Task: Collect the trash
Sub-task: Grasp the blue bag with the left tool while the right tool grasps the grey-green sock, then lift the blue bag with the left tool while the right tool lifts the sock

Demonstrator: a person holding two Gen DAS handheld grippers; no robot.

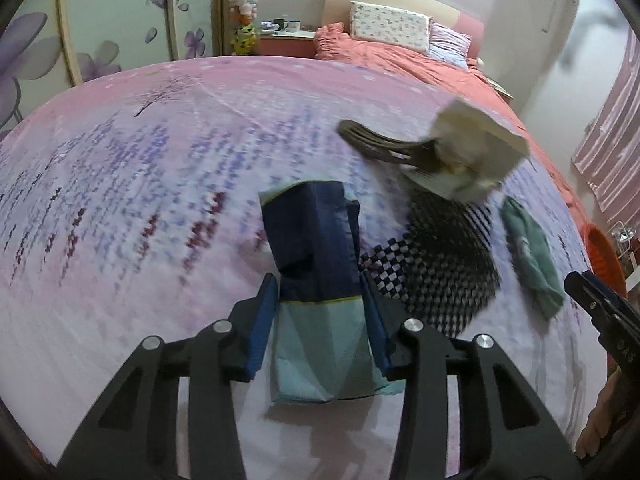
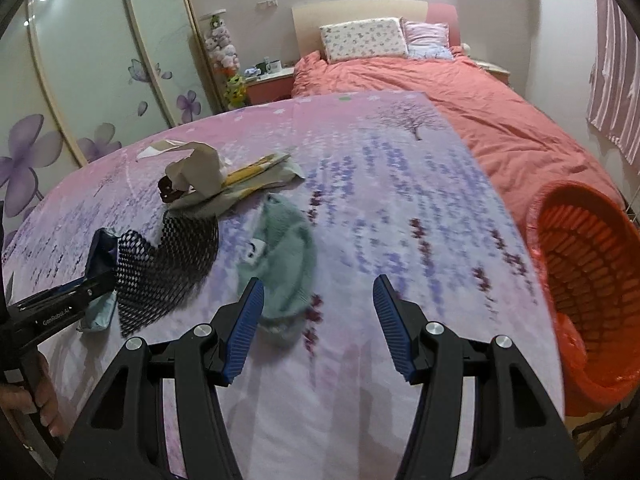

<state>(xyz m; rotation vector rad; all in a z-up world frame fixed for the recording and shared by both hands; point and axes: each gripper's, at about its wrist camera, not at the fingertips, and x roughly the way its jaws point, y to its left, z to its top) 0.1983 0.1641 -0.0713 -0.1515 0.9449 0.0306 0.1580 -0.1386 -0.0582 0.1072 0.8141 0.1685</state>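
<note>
My left gripper (image 1: 320, 292) is shut on a dark blue and pale teal wrapper (image 1: 316, 240), which lies on the pink sheet (image 1: 160, 160); the gripper also shows in the right wrist view (image 2: 98, 280). Beside it lie a black net sleeve (image 1: 444, 264), a green cloth (image 1: 528, 256) and a crumpled paper box (image 1: 476, 152). My right gripper (image 2: 318, 320) is open and empty, just right of the green cloth (image 2: 284, 256). The net sleeve (image 2: 168, 268) and crumpled paper (image 2: 200, 172) lie to its left. An orange basket (image 2: 580, 264) stands at the bed's right edge.
A yellow-printed wrapper (image 2: 260, 172) lies behind the crumpled paper. A dark hair clip (image 1: 384, 144) sits by the paper box. A coral duvet (image 2: 460, 92) and pillows (image 2: 364, 40) lie at the bed's head. Wardrobe doors (image 2: 100, 72) stand on the left.
</note>
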